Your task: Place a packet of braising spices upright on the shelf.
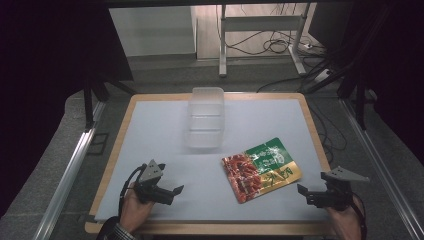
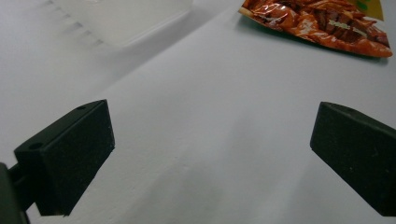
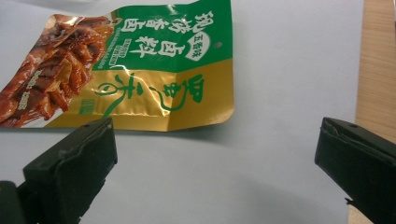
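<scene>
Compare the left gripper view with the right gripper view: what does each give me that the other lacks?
Left gripper view alone: a corner of the clear plastic container, and the snack packet's red pictured end. Right gripper view alone: the packet's green and gold printed end with its lettering, plus the table's wooden edge. Both share: the snack packet lying flat on the white mat, ahead of wide-open, empty jaws.

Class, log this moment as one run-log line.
left gripper: open, empty | right gripper: open, empty, near pouch | pouch: flat on mat | tub: behind pouch, untouched
</scene>
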A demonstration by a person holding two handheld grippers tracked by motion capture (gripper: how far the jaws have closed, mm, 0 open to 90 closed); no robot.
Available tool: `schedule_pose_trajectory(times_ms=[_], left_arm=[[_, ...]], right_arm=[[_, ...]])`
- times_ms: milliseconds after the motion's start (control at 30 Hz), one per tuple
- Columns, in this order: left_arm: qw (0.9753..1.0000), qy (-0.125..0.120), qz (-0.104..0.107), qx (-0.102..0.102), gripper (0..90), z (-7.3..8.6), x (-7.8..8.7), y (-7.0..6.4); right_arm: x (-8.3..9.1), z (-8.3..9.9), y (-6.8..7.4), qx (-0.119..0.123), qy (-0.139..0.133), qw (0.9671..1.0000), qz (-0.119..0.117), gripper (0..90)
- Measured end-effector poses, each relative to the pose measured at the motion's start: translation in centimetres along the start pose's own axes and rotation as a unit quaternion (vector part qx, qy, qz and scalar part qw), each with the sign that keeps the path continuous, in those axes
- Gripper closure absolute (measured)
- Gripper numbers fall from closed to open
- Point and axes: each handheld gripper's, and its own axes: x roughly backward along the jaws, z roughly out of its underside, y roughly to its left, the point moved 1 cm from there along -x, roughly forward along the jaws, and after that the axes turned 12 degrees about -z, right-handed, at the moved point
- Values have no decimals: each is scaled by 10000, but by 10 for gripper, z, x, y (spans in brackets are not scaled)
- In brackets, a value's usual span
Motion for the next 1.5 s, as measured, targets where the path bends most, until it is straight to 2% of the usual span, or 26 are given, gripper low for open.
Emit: schedule_pose_trajectory(times_ms=[133,267,367,500,767,1100,1267,1500], left_arm=[[9999,136,80,37,0,0,-2,-1],[9999,153,70,29,0,0,-2,-2],[9998,179,71,32,0,0,-3,-2],[9997,209,88,-2,0,0,-4,-3],[9996,237,98,-90,0,-1,-5,-5],[9996,228,111,-88,0,-1,-6,-6],[9996,237,110,-98,0,-1,-7,-6],[9996,248,114,-104,0,-1,-7,-6]], right_arm=[[-2,-2,0,25,13,10000,-4,0],[-3,-4,-1,16,-94,9999,38,0],[-4,-7,-3,-46,-187,9998,-18,0],[-8,-11,-5,-46,-200,9998,12,0],[-21,-18,-8,190,-78,9998,16,0],[-34,-24,-12,295,-40,9994,-182,0],[-44,-29,-15,284,11,9991,-328,6],[-57,-33,-18,240,124,9988,-400,9]])
